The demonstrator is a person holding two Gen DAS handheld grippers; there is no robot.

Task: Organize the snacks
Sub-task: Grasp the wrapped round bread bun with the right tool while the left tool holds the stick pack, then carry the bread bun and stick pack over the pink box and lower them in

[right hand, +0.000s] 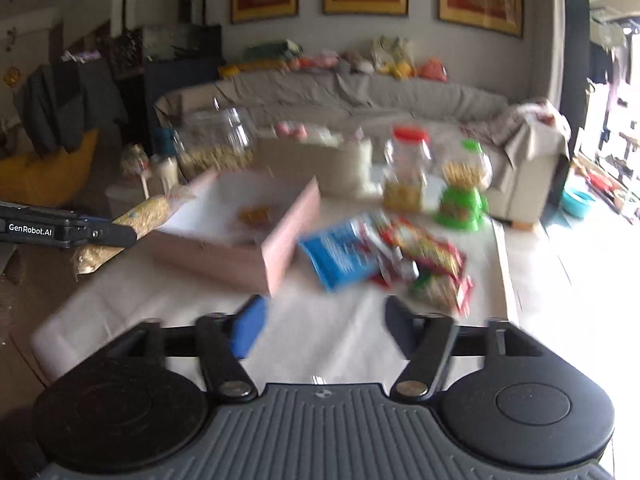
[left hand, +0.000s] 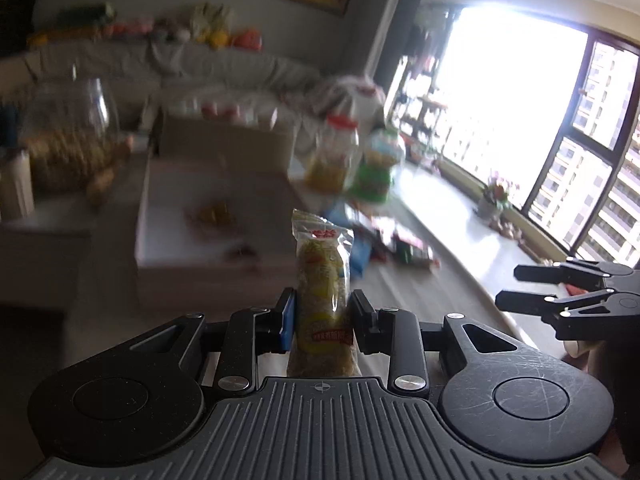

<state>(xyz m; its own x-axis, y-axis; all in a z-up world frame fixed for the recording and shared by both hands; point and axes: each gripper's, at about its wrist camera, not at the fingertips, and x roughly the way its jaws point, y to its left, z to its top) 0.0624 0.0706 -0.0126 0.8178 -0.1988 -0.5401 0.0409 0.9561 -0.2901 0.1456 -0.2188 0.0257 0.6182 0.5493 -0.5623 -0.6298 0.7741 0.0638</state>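
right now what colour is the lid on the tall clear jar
Red lid, clearest in the right wrist view.

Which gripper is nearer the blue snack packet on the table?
Right. The right gripper hangs open just in front of the blue snack packet, nothing between its jaws. The left gripper is off to the packet's left, beyond the pink box, shut on a wrapped snack bar.

Ahead of the right gripper's [right hand: 322, 326] spread, empty jaws lies a bare strip of the cloth-covered table [right hand: 320, 344], open for a gripper to pass. Just beyond the left jaw the corner of a shallow cardboard box [right hand: 276, 252] blocks the way, and beyond the right jaw a heap of snack packets [right hand: 384, 256] does the same. Behind these, two plastic jars [right hand: 406, 168] and a green dispenser [right hand: 464, 200] stand near the far edge.
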